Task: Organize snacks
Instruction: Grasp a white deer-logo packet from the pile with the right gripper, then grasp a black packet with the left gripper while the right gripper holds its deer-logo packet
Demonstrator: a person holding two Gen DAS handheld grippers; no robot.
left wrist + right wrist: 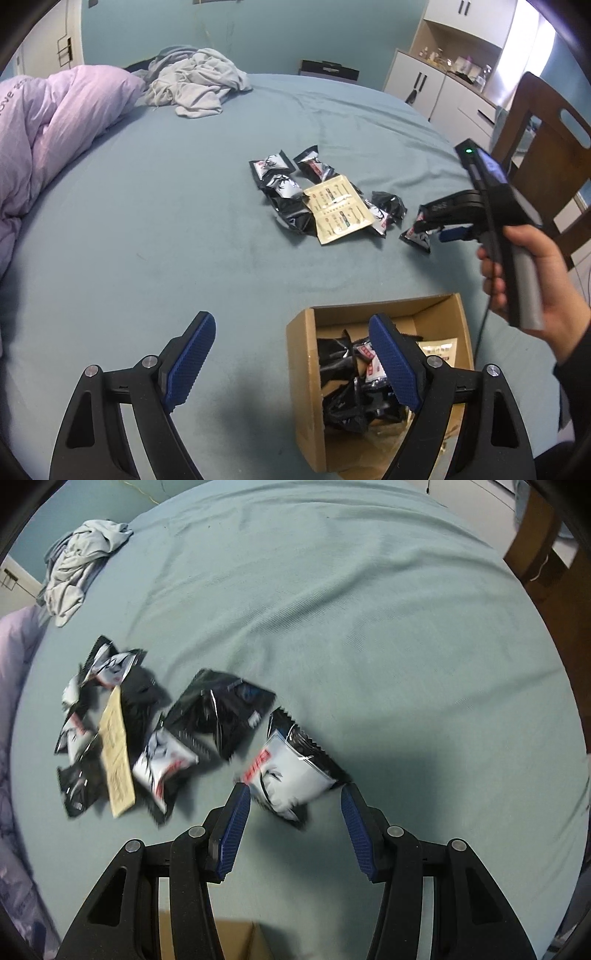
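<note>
My right gripper [293, 792] is shut on a black-and-white snack packet [291, 771], with a blue pad against each side of it. Most of the packet sticks out past the fingertips, and it looks sharp while the rest is smeared. In the left wrist view a hand holds that right gripper [434, 230], with the packet [415, 238], just right of the snack pile [317, 192]. The pile has several black packets and a tan sachet [338, 210]. My left gripper [291, 332] is open and empty, with one finger over the cardboard box [306, 373], which has packets inside.
Everything lies on a bed with a blue-green sheet [166, 229]. A pink duvet [48, 122] and crumpled grey clothes [195, 81] lie at the far left. A wooden chair [546, 147] stands at the right edge, with white cabinets [443, 85] behind it.
</note>
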